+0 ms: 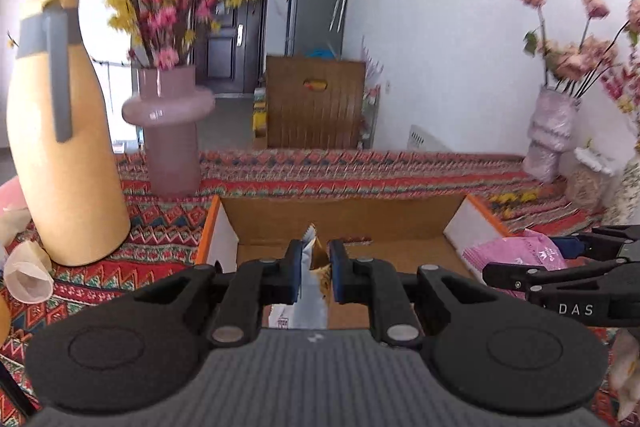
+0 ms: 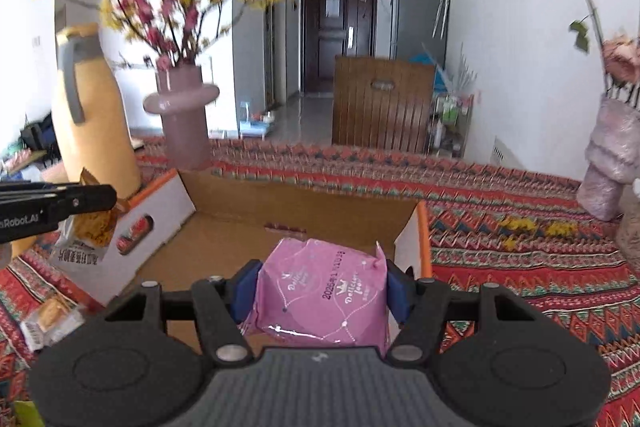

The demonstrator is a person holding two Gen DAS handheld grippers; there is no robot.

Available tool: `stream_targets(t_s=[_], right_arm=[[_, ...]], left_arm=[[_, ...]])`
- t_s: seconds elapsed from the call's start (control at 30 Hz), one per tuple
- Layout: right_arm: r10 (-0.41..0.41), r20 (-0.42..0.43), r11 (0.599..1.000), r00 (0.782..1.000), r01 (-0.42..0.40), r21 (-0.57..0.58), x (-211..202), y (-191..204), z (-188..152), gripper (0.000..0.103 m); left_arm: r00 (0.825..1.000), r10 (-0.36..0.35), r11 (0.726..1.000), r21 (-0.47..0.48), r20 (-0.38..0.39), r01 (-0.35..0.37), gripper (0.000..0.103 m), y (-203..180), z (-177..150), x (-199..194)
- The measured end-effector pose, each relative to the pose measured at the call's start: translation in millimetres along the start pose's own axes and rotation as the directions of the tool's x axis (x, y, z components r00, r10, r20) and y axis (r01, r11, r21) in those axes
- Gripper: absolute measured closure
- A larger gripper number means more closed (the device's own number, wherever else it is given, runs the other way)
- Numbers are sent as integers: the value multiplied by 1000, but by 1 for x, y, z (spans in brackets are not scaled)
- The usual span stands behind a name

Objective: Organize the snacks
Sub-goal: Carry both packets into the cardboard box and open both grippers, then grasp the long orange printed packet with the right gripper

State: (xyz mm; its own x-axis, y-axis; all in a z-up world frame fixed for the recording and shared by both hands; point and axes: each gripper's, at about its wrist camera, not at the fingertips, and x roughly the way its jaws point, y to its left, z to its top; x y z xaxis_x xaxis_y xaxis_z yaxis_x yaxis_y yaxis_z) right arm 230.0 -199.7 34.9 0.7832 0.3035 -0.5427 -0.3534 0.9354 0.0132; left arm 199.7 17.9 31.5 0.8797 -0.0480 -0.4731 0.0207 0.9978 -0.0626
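My left gripper [image 1: 315, 269] is shut on a white and gold snack packet [image 1: 314, 291], held upright over the near edge of an open cardboard box [image 1: 340, 223]. My right gripper [image 2: 322, 291] is shut on a pink snack packet [image 2: 324, 295], held above the box [image 2: 280, 211] near its right wall. In the left wrist view the right gripper [image 1: 560, 267] and pink packet [image 1: 516, 255] show at the right. In the right wrist view the left gripper [image 2: 60, 205] and its packet [image 2: 90, 231] show at the left.
A patterned cloth [image 2: 520, 235] covers the table. A tall yellow jug [image 1: 60, 147] and a pink vase with flowers [image 1: 172, 131] stand left of the box. Another vase [image 1: 548, 135] stands at the right. A small snack packet [image 2: 48, 319] lies at the near left.
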Motion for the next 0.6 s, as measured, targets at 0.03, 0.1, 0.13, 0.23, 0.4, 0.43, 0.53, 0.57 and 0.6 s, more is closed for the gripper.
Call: stream_targets(t_s=[0.03, 0.1, 0.13, 0.23, 0.4, 0.43, 0.53, 0.57, 0.6], right_arm=[[-1, -19, 1000, 1000, 0, -3, 8, 0, 1, 40], [0, -51, 1000, 999, 0, -2, 21, 1, 0, 40], [5, -69, 1000, 998, -5, 0, 27, 1, 0, 40], [12, -94, 1000, 995, -12, 6, 37, 0, -1, 39], [17, -80, 999, 997, -14, 41, 36, -8, -4, 27], [23, -72, 998, 997, -19, 53, 33, -10, -5, 23], [29, -39, 997, 999, -27, 67, 23, -12, -5, 12], [31, -25, 997, 999, -30, 68, 18, -13, -6, 9], [33, -9, 997, 999, -32, 67, 12, -12, -8, 3]], left_arm=[[1000, 2, 1000, -1, -13, -2, 88, 1, -1, 6], [999, 5, 1000, -6, -34, -5, 88, 1, -3, 15], [999, 2, 1000, -11, -41, -3, 88, 2, -4, 18], [998, -2, 1000, -18, -58, 1, 87, 3, -8, 23], [999, 3, 1000, -27, -33, -4, 37, 5, -8, 17], [1000, 5, 1000, -27, -18, -5, 26, 6, -7, 14], [1000, 8, 1000, -22, 16, -8, 1, 5, -7, 1], [999, 15, 1000, -25, 32, -14, 0, 4, -7, -4], [999, 17, 1000, -24, 47, -16, 0, 3, -7, -8]])
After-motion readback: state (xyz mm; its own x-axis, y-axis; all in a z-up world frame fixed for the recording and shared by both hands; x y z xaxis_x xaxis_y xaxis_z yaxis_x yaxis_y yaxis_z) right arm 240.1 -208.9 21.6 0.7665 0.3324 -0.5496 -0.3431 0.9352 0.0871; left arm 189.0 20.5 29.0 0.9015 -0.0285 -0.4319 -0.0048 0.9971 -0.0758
